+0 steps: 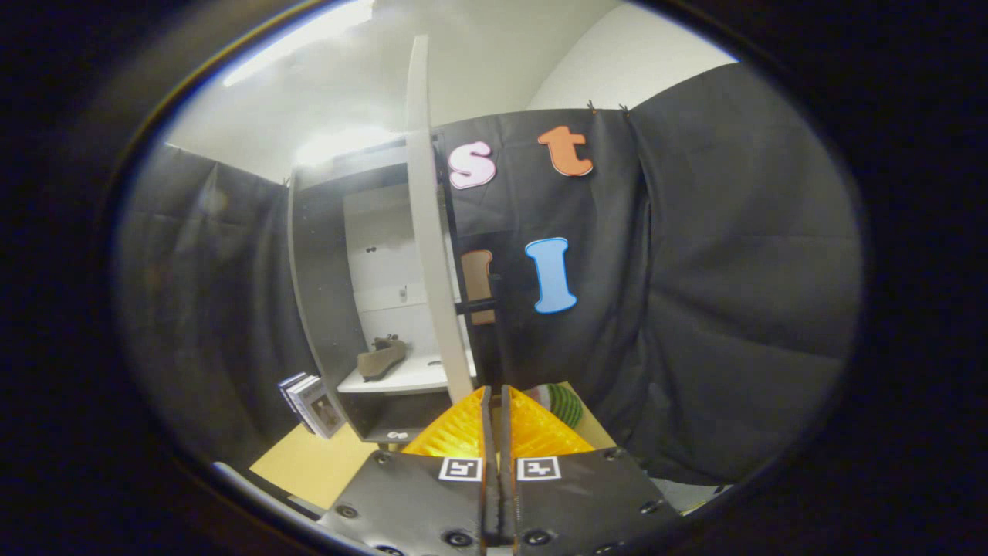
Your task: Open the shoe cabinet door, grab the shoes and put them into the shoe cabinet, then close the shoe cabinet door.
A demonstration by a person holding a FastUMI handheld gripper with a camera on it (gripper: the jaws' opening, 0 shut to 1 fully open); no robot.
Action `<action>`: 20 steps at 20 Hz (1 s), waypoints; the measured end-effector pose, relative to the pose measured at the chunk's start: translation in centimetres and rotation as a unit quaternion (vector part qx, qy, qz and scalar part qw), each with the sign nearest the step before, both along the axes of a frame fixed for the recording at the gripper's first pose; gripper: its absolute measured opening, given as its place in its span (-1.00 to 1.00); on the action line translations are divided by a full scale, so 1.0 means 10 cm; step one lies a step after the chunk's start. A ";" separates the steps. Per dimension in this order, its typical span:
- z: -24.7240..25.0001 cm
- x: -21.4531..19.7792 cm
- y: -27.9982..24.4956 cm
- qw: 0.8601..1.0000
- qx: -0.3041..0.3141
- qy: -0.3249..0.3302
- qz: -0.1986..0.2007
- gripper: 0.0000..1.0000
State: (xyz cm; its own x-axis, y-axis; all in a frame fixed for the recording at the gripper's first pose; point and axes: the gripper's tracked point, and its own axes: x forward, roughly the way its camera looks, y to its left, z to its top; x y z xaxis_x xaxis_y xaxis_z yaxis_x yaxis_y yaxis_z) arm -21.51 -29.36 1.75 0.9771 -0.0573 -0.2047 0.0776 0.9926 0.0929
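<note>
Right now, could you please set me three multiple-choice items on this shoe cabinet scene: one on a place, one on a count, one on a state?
1. Where is the brown shoe?
A. on the white shelf inside the dark shoe cabinet
B. on the tan tabletop
C. between the gripper's fingers

2. How many shoes lie on that shelf?
A. one
B. two
C. three

3. How is the cabinet's pale door?
A. shut
B. swung open, edge toward the gripper
C. removed and lying flat

Answers: 1 A, the shoe rests on the shelf, beyond the fingers. 2 A, a single shoe shows there. 3 B, the cabinet's inside is exposed; the gripper's fingers are closed together on nothing.
</note>
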 end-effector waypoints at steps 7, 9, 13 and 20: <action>-0.38 -0.12 0.79 0.998 -0.017 0.026 0.059 -0.95; -0.56 -0.09 1.12 0.995 -0.013 0.042 0.088 -0.95; -0.97 0.02 1.64 0.988 -0.015 0.075 0.130 -0.95; -1.92 0.17 2.27 0.979 0.002 0.131 0.155 -0.95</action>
